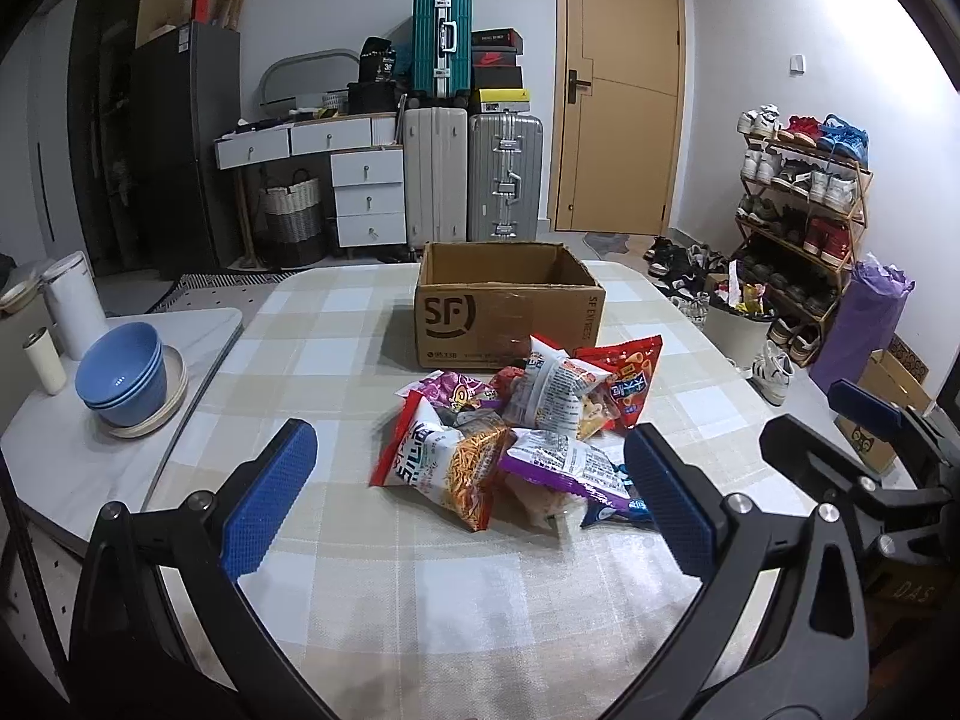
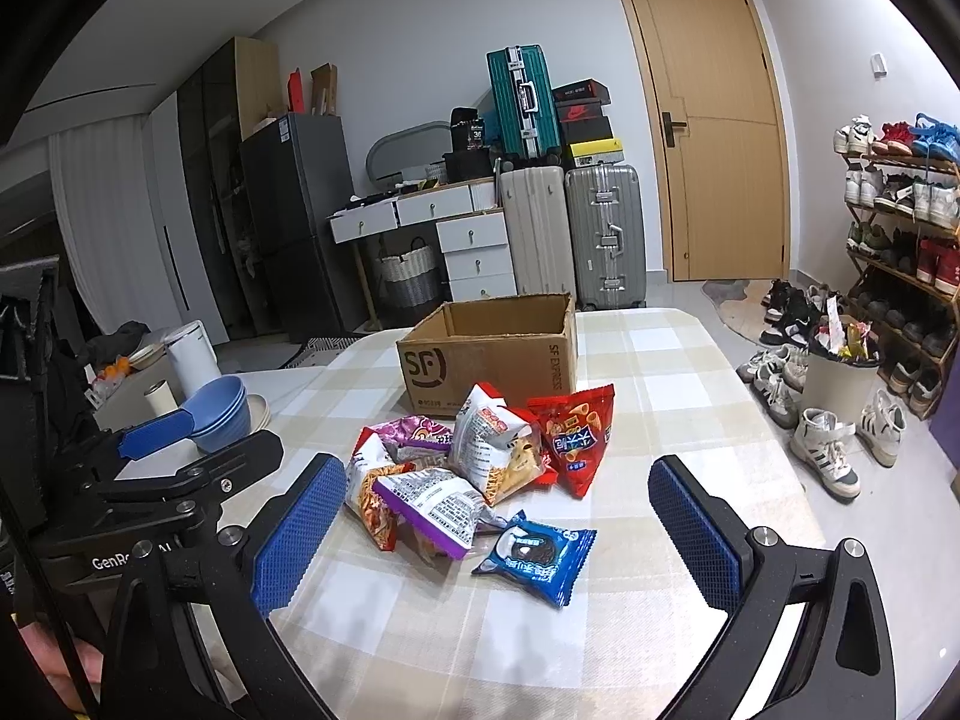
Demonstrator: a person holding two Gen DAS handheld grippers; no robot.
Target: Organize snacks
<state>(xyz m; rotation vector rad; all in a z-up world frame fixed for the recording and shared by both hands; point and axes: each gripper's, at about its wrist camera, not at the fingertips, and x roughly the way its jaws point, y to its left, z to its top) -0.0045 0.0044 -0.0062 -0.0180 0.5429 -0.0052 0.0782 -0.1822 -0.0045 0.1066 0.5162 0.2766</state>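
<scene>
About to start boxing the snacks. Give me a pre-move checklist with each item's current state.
1. Cardboard box open at the top, upright: ok.
2. Box interior free of items: cannot tell, floor hidden.
3. Left gripper open, holding nothing: ok.
4. Right gripper open, holding nothing: ok.
5. Blue cookie packet lying apart at the pile's near edge, easy first pick: ok.
6. Remaining snack bags separated: not ok, they overlap.

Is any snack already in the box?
No: the left wrist view shows the box open and bare inside as far as visible, and the snacks lie piled on the table before it.
</scene>
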